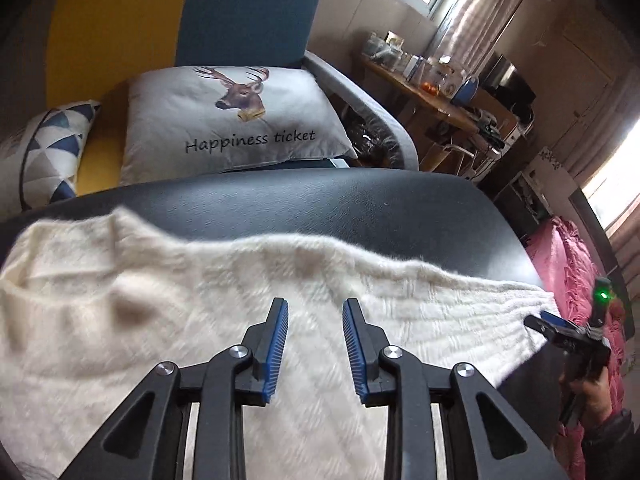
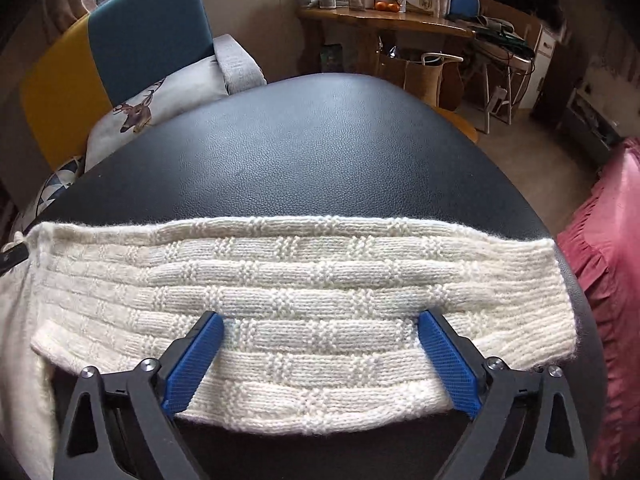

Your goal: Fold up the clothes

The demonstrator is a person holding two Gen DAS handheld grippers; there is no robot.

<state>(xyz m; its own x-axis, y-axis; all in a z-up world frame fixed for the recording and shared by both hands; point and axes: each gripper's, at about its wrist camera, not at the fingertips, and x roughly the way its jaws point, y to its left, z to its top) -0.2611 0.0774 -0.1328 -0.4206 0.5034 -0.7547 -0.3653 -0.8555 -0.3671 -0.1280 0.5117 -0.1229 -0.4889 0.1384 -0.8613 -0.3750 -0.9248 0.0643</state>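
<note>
A cream knitted sweater [image 1: 200, 320] lies spread on the black leather-look table [image 1: 320, 208]. My left gripper [image 1: 315, 304] is open just above the sweater's middle, and nothing sits between its blue pads [image 1: 278, 344]. In the right wrist view a ribbed, folded-over part of the sweater [image 2: 304, 280] stretches across the table [image 2: 320, 152]. My right gripper [image 2: 320, 316] is wide open over that part's near edge, one finger at each side. The left wrist view also shows the right gripper [image 1: 560, 330], held by a hand [image 1: 592, 396], at the sweater's right end.
Behind the table stands a sofa with a deer-print pillow [image 1: 232, 120] and a triangle-pattern pillow [image 1: 48, 148]. A pink ruffled cloth [image 2: 608, 280] hangs off the table's right side. A wooden side table [image 2: 384, 24] with jars stands at the back.
</note>
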